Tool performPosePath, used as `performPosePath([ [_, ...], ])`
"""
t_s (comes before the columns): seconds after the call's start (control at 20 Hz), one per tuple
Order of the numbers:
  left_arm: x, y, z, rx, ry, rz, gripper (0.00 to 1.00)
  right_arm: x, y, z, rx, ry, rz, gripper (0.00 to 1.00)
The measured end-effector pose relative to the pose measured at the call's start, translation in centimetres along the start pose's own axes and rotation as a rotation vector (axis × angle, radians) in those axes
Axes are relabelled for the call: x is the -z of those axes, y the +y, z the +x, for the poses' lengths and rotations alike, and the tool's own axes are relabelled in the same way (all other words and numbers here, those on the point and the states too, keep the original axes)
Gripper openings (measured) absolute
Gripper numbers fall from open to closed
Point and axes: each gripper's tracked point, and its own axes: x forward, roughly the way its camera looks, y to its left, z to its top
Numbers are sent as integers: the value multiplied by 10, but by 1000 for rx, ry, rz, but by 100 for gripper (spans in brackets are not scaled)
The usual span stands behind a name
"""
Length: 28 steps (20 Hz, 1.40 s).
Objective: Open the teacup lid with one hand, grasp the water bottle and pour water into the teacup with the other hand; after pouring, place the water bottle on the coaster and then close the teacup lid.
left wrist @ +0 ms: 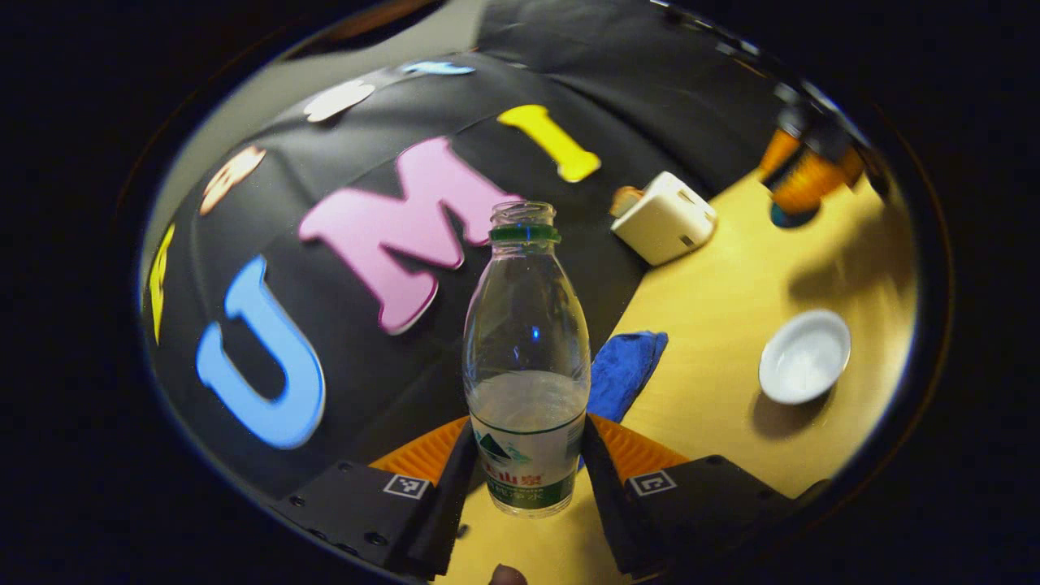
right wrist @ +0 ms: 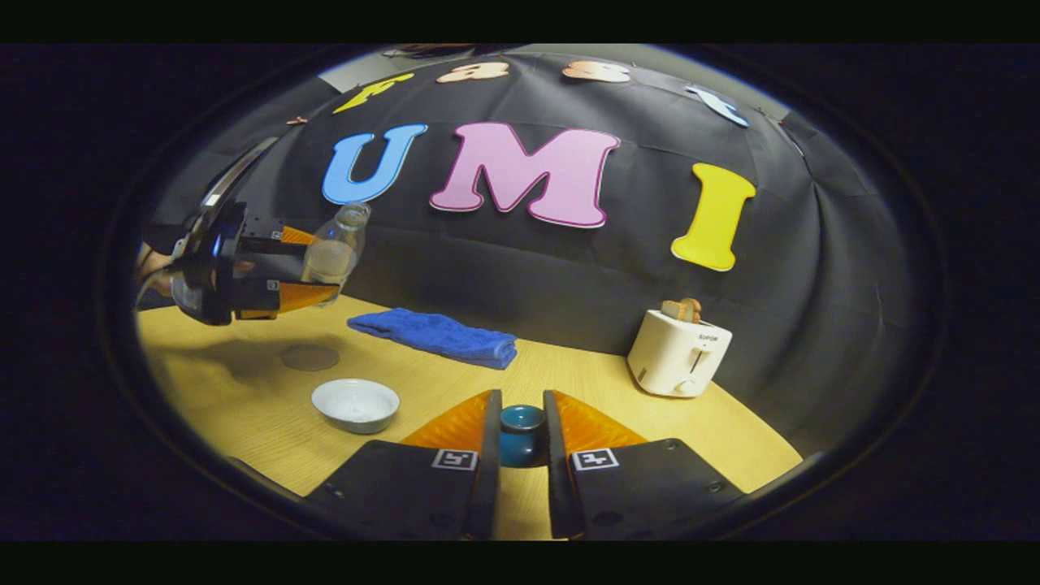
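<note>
The bench (right wrist: 617, 382) filled the lower frame of the right gripper view, with a blue towel (right wrist: 435, 335) at centre and a toaster (right wrist: 678, 351) lower right. Upper left, the left tongs (right wrist: 313, 280) held the uncapped water bottle (left wrist: 526, 357) aloft, part full. The white bowl (right wrist: 356, 404), presumably the teacup, sat lower left, beyond it the coaster (right wrist: 309, 357). The right tongs (right wrist: 521, 439) pinched the blue lid (right wrist: 521, 433). Judgement: bring the bottle mouth over the bowl, then tilt slowly.
</note>
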Motion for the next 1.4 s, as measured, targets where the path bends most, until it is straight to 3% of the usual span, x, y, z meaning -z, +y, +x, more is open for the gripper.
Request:
performPosePath([
  [0.15, 8, 11, -1, 6, 22, -356, 74, 0, 4, 1, -5, 2, -3, 27],
  [0.25, 14, 13, -10, 14, 25, -535, 74, -1, 6, 3, -9, 3, -4, 27],
  [0.35, 22, 16, -10, 14, 43, -652, 74, -2, 8, 5, -13, 3, -4, 23],
  [0.4, 27, 15, -12, 7, 55, -688, 74, -1, 9, 7, -14, 2, -4, 27],
  [0.45, 34, 12, -10, 1, 68, -716, 74, -2, 10, 8, -15, 2, -5, 23],
  [0.75, 61, -1, -12, -15, 109, -822, 75, -2, 15, 13, -24, 6, -8, 27],
  [0.8, 65, -2, -15, -16, 117, -824, 75, -1, 15, 12, -25, 7, -8, 23],
  [0.95, 71, -7, -14, -14, 137, -786, 77, -2, 20, 14, -33, 7, -5, 23],
  [1.0, 69, -8, -14, -10, 131, -771, 78, -2, 22, 14, -35, 6, -5, 27],
  [1.05, 66, -9, -12, -4, 124, -761, 80, -2, 23, 14, -36, 8, -5, 23],
  [1.1, 66, -10, -11, -2, 122, -752, 80, -2, 24, 15, -38, 7, -5, 31],
  [1.2, 64, -16, -12, 11, 125, -746, 87, -4, 26, 16, -41, 4, -2, 23],
  [1.25, 64, -16, -11, 11, 128, -747, 96, -5, 27, 17, -43, 2, -1, 23],
  [1.4, 65, -17, -14, 7, 136, -756, 93, -7, 31, 17, -49, -5, 8, 27],
])
